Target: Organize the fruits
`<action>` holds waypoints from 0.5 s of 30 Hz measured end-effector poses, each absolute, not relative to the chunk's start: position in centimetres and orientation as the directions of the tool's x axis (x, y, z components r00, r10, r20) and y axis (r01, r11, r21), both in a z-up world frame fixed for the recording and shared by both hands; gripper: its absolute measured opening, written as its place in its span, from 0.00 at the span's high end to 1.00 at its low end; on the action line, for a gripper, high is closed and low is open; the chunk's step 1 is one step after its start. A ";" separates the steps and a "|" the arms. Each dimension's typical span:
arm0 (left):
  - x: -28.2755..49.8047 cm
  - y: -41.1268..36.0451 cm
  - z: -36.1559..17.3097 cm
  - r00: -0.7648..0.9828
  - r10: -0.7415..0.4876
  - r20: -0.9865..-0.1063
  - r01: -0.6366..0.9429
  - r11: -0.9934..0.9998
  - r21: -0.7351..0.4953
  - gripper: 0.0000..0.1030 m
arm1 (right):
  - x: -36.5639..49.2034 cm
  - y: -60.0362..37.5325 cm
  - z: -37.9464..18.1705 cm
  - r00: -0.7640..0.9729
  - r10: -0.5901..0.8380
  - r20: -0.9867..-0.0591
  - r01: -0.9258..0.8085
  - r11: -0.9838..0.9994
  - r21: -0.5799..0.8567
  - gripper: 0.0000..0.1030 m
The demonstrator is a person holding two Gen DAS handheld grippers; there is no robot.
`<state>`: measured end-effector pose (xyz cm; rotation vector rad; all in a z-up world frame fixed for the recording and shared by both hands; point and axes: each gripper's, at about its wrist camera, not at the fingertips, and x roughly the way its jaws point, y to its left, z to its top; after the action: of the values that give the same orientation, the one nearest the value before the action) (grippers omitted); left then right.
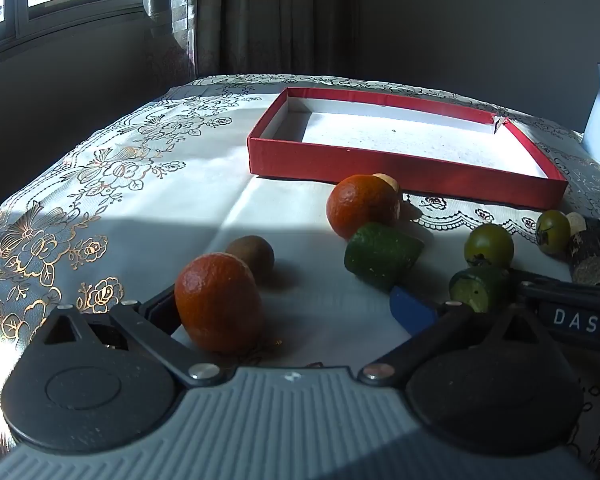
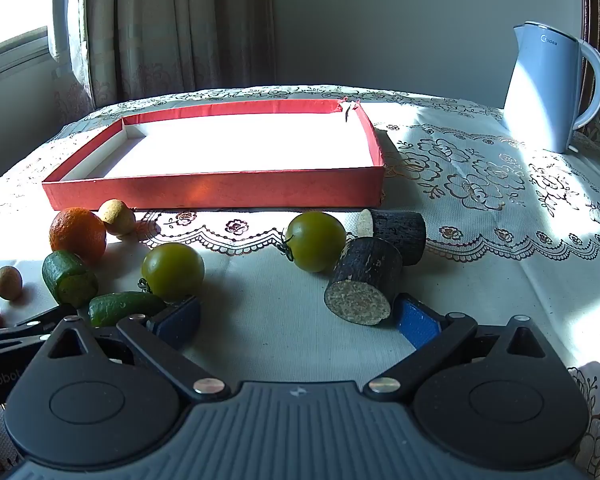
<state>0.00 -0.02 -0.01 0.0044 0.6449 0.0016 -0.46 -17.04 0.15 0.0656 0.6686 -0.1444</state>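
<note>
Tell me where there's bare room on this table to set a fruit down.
The red box is bare inside. Cloth is open between it and the kettle, and left of the near orange. It is crowded along the box's front wall, around the green tomatoes.

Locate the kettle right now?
The kettle stands upright at the far right of the table in the right wrist view, right of the red box and apart from it; the left wrist view catches only its edge.

I see the shallow red cardboard tray (image 2: 216,192) at the back of the lace-covered desk (image 2: 480,280); the pale blue plastic kettle (image 2: 544,92) stands right of it; before it, round orange citrus (image 2: 77,234) lies left, two dark bark-skinned log pieces (image 2: 366,280) right, two round green tomatoes (image 2: 315,241) between.
</note>
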 end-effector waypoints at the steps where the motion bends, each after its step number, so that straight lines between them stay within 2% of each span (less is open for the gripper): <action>1: -0.1 -0.1 0.0 0.800 0.005 -0.600 -0.002 1.000 0.006 0.00 | -0.5 -17.1 0.1 0.776 -0.111 -0.621 0.154 0.988 0.016 0.00; 15: 0.1 -0.1 0.0 0.796 0.013 -0.605 -0.015 1.000 0.003 0.00 | -0.2 -18.4 0.6 0.734 -0.019 -0.679 0.050 0.998 0.026 0.00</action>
<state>0.08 -0.11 0.03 -0.0021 0.6499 0.0151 -0.20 -18.36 0.59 0.0430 0.7461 -0.0381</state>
